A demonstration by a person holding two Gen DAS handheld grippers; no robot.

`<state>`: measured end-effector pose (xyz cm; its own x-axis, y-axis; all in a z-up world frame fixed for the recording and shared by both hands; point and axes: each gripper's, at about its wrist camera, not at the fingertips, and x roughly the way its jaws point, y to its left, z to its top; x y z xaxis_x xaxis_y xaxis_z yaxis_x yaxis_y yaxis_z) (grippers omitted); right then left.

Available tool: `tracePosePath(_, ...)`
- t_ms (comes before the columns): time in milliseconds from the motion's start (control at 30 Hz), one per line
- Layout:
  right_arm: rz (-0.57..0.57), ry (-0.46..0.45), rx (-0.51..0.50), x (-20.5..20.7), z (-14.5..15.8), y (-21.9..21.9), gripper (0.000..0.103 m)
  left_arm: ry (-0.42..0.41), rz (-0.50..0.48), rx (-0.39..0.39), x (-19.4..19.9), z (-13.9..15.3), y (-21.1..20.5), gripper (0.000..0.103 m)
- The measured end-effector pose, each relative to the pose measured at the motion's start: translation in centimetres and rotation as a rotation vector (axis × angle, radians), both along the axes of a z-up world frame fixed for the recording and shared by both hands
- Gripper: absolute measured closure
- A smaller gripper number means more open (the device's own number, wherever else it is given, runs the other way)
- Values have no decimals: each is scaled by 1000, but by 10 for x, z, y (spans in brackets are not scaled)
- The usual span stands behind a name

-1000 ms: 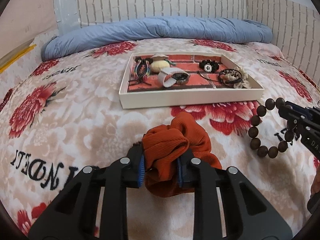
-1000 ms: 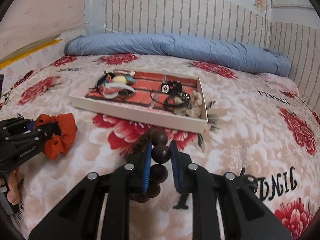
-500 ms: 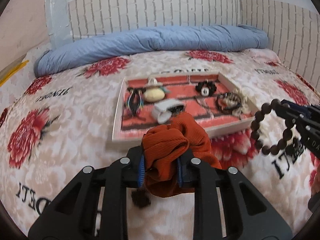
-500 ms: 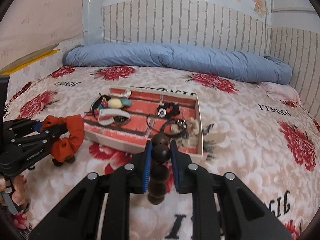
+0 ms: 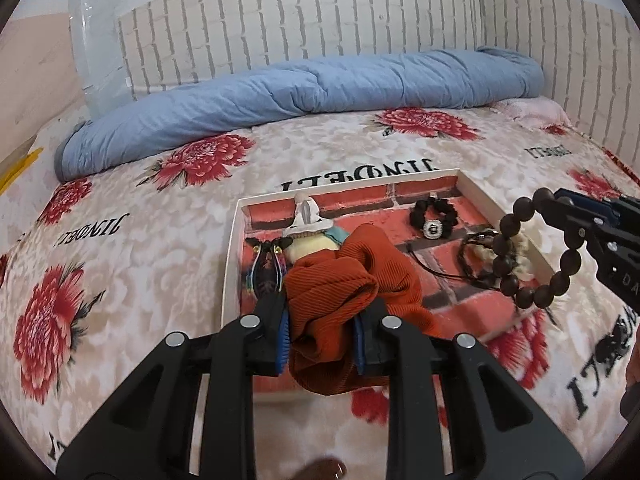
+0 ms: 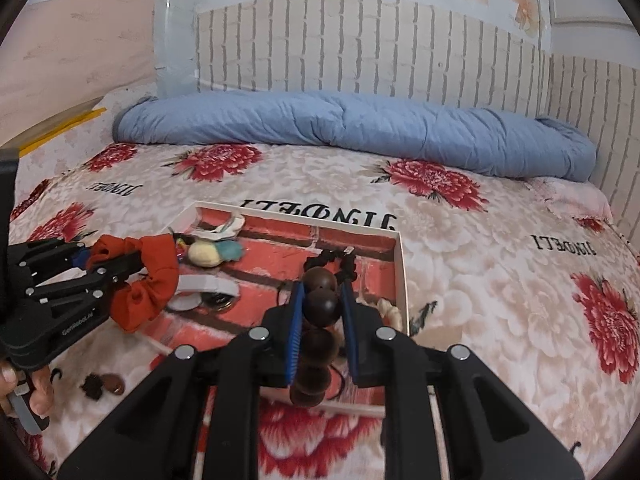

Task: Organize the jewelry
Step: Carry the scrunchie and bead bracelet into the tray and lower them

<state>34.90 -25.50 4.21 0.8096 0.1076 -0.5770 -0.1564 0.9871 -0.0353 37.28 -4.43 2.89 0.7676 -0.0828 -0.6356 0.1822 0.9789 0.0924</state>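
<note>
My left gripper (image 5: 320, 328) is shut on an orange scrunchie (image 5: 344, 288) and holds it above the near left part of a white tray (image 5: 230, 264) with a red brick-print floor. My right gripper (image 6: 320, 312) is shut on a dark wooden bead bracelet (image 6: 320, 304) above the tray's right half (image 6: 402, 272). The bracelet (image 5: 520, 256) hangs as a ring from the right gripper (image 5: 560, 212) in the left wrist view. The scrunchie (image 6: 148, 276) and left gripper (image 6: 92, 256) show at the left in the right wrist view.
The tray holds a black ring-charm bracelet (image 5: 434, 220), black cords (image 5: 474, 256), a white band (image 6: 208, 288), a yellow pompom (image 6: 204, 254) and a striped clip (image 5: 266, 268). A rolled blue quilt (image 5: 300, 96) lies along the headboard. Small dark items (image 6: 102, 384) lie on the floral bedspread.
Both grippers have lifted off the bedspread and moved forward over the tray, carrying the scrunchie and the bead bracelet. Both stayed shut.
</note>
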Motion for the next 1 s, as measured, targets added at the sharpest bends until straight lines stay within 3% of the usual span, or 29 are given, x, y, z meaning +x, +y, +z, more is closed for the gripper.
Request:
tracePosePath(500, -65, 144, 15, 68, -67, -16, 84, 100, 15, 8, 64, -49, 9, 80)
tracePosePath(733, -80, 158, -2, 90, -73, -11, 84, 94, 8, 32, 78, -53, 3, 80)
tracePosePath(1000, -98, 178, -4, 101, -76, -10, 84, 100, 16, 6, 86, -54, 3, 74)
